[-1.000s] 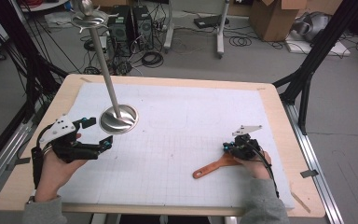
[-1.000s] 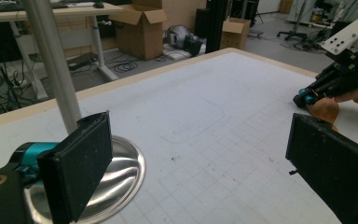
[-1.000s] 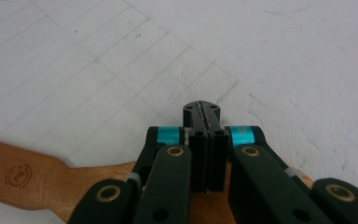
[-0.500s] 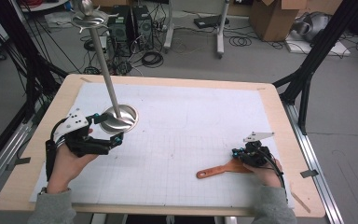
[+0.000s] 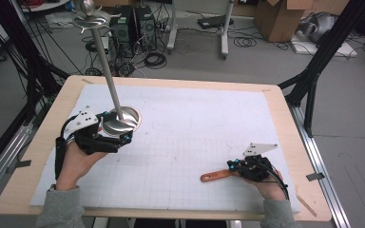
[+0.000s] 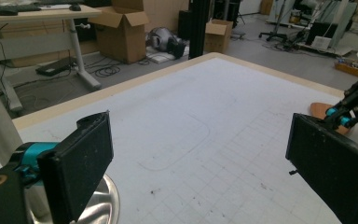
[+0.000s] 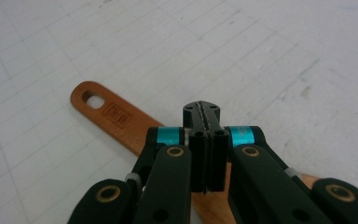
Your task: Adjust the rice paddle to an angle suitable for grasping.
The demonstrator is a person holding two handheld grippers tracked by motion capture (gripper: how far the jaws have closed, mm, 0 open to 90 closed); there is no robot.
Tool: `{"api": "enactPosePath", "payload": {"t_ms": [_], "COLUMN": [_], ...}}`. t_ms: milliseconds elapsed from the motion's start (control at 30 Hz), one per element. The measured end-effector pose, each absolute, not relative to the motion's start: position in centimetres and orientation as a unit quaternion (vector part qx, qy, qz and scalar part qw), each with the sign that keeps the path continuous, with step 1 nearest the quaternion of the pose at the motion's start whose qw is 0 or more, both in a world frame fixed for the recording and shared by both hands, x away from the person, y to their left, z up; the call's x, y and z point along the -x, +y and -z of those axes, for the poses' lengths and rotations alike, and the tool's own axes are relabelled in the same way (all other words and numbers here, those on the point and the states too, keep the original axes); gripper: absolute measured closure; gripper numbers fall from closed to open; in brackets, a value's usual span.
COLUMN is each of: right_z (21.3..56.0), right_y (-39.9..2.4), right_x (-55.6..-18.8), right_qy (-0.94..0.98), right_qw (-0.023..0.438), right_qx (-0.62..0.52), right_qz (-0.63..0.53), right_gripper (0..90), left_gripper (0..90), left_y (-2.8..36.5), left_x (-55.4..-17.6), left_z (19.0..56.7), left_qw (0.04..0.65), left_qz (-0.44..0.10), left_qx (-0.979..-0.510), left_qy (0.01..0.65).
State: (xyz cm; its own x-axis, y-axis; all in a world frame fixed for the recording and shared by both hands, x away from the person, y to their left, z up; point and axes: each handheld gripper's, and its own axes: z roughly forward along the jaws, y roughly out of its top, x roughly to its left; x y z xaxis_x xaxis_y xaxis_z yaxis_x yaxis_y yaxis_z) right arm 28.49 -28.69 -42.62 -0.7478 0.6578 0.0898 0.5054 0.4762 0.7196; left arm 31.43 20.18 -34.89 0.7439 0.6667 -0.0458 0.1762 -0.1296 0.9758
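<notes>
The left gripper (image 5: 119, 135) has slid up to the steel stand base (image 5: 123, 119) — jaws wide, empty, base beside the left jaw

Even, diffuse overhead light, moderately bright, shadows soft and short. White gridded table mat (image 5: 195, 142) reads slightly washed out, no hard glare. Round polished steel base (image 5: 123, 121) catches a mild highlight. High view soft, low detail. Left gripper view: near black jaws blurred. Right gripper view: flat orange-brown wooden handle (image 7: 116, 116) reasonably sharp.
</notes>
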Motion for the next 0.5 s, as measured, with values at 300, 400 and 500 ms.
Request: {"api": "enactPosePath", "payload": {"t_ms": [300,400,500], "right_z": [43.1,43.2,43.5], "right_y": [-29.2,-29.2,-29.2], "right_x": [-26.9,-26.6,-26.5], "right_qy": [0.853,0.856,0.86], "right_qw": [0.084,0.08,0.073], "right_qx": [-0.34,-0.336,-0.331], "right_qz": [-0.387,-0.385,-0.381], "right_gripper": [90.0,90.0,90.0], "left_gripper": [7.7,7.7,7.7], "left_y": [20.3,20.3,20.2], "left_x": [-32.1,-32.3,-32.4], "left_z": [34.7,34.8,34.7], "left_qw": [0.596,0.596,0.597], "left_qz": [-0.213,-0.215,-0.215], "left_qx": [-0.716,-0.715,-0.715], "left_qy": [0.295,0.297,0.294]}}
